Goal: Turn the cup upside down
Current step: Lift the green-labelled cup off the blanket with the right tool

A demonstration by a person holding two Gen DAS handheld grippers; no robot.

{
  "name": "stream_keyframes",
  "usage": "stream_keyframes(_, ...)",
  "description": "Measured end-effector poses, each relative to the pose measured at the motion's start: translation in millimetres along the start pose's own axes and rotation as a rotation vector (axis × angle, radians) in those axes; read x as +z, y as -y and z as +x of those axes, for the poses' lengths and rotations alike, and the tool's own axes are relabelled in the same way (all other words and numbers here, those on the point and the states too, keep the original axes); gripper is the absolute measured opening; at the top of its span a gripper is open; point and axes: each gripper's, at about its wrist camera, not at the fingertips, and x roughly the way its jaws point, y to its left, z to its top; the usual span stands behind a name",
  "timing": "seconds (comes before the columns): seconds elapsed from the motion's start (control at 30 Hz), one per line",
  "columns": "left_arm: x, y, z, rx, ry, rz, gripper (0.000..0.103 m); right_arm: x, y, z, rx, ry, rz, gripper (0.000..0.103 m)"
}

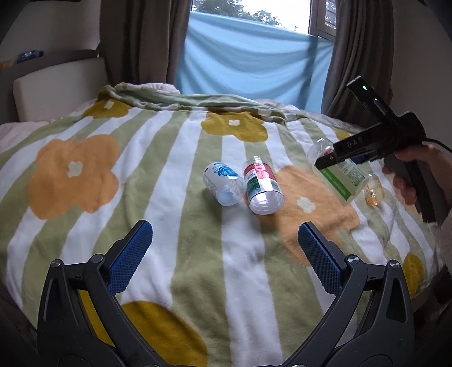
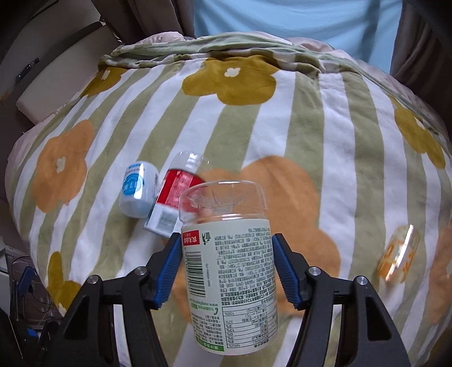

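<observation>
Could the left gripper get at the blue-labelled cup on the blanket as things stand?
Probably yes. The left gripper is open and empty, and the blue-labelled cup lies ahead of it on bare blanket. Only the red-labelled cup crowds its right side.

Daylit window [image 1: 248, 11], blue sheet [image 1: 248, 62], brown curtains [image 1: 141, 39], cream headboard [image 1: 59, 87].

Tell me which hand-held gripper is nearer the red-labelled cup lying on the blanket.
Right. The right hand-held gripper, shut on the green-labelled cup, hangs just beside the red-labelled cup. The left hand-held gripper is open, well short of it over bare blanket.
</observation>
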Motion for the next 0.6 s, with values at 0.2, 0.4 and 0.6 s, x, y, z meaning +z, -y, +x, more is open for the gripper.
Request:
stream_keyframes(0.2, -10, 4, -16, -0.039, 0.004, -0.003, 0.103, -70, -6, 7, 0.028, -0.014, 0.156, 0.059)
stream_keyframes(0.4, -15, 4, -26, -0.054, 0.0, 0.013, 0.103, -98, -8, 33, 0.058, -0.057, 0.3, 0.059)
stream_keyframes(0.6, -18, -5, -32, -0.079, -0.012, -0.013, 0.103, -102, -11, 50, 0.015, -0.07, 0.331, 0.059)
